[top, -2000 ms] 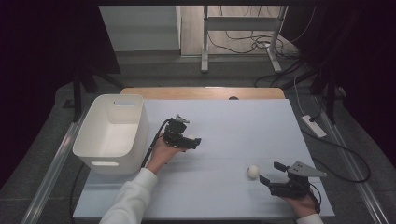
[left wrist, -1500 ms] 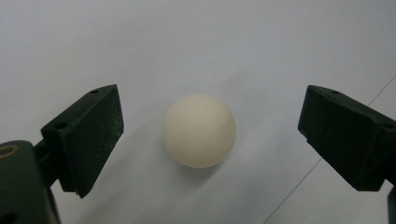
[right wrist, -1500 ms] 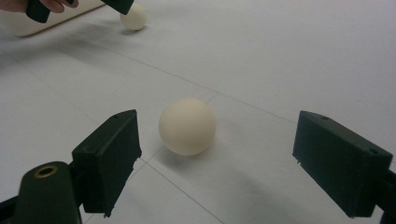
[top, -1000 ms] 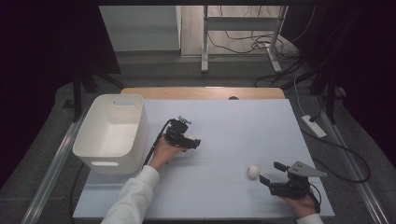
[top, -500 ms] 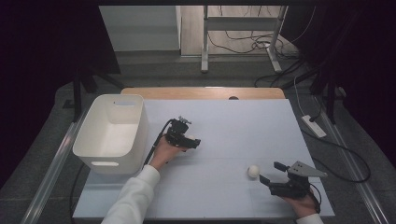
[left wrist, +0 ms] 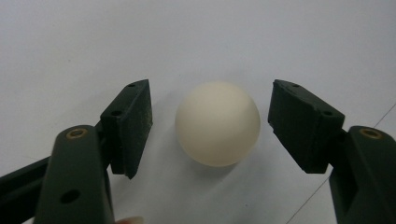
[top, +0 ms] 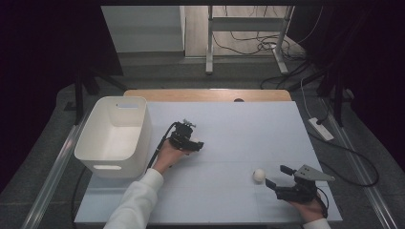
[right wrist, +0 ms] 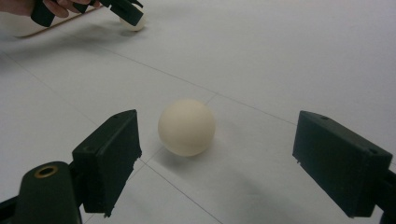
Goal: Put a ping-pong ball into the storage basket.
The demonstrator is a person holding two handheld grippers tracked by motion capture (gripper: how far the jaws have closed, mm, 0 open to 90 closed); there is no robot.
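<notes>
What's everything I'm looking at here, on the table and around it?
balls: 2, cream; one between the left gripper's pads, not yet touched, one near the front right, just ahead of the right gripper
bin: 1, white, on the table's left edge
table: 1, white top with a wooden strip along the far edge
power strip: 1, white, on the floor to the right
cables: several, dark, on the floor beyond the table
left gripper: 1, black, mid-table, jaws just been closing around a ball
right gripper: 1, black, front right, jaws wide open
</notes>
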